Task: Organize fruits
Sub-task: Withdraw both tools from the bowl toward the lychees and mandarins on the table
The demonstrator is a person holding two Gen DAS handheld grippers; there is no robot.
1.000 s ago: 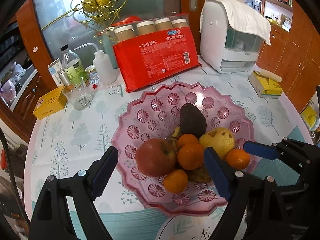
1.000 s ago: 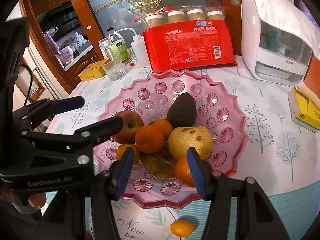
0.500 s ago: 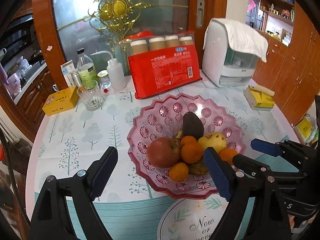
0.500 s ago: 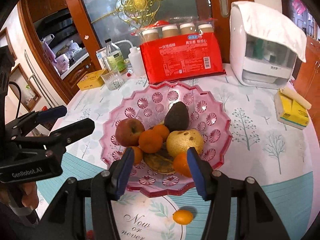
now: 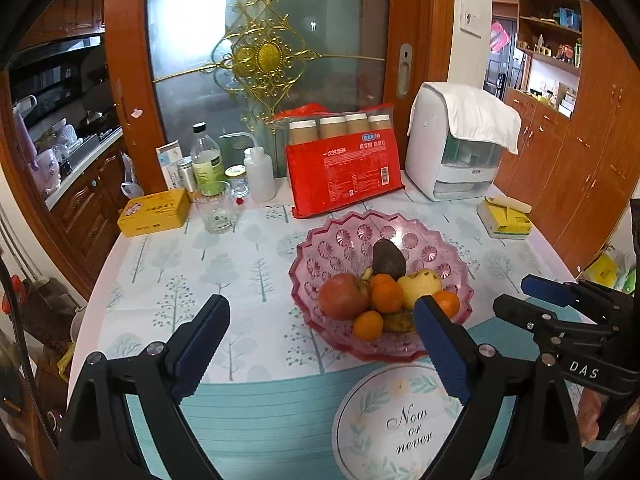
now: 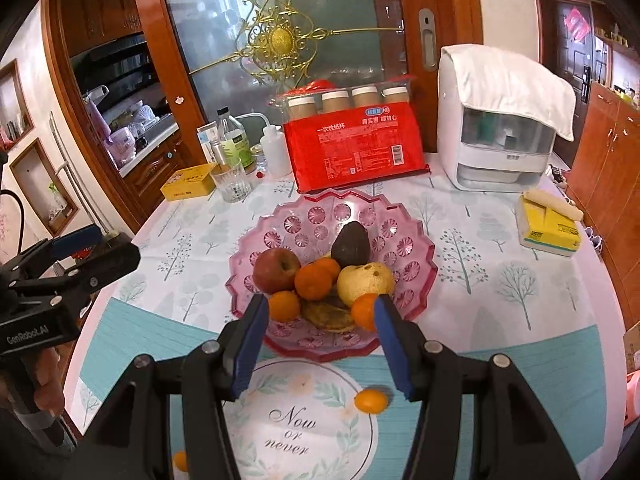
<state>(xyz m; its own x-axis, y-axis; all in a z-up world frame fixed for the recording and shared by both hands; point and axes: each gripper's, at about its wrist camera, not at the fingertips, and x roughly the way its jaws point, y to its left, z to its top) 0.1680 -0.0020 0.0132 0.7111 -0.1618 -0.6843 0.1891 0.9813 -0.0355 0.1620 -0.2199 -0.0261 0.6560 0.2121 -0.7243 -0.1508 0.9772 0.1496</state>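
Both grippers are being held released and empty above the near table edge: the left gripper (image 5: 322, 340) with jaws spread wide, the right gripper (image 6: 320, 340) with jaws parted in front of the pink fruit bowl (image 6: 420, 240). An apple (image 6: 276, 269), an avocado (image 6: 351, 244), a pear (image 6: 365, 280) and several tangerines are being kept in the bowl. One loose tangerine (image 6: 371, 400) is lying on the round mat (image 6: 280, 420), just beside the right finger (image 6: 394, 348); another is partly visible at the lower edge. The loose tangerine is judged the next target: it is best straddled from above and closed on gently, since round fruit is likely to roll.

Left tool (image 5: 320, 344) and right tool (image 6: 318, 344) both gape, empty
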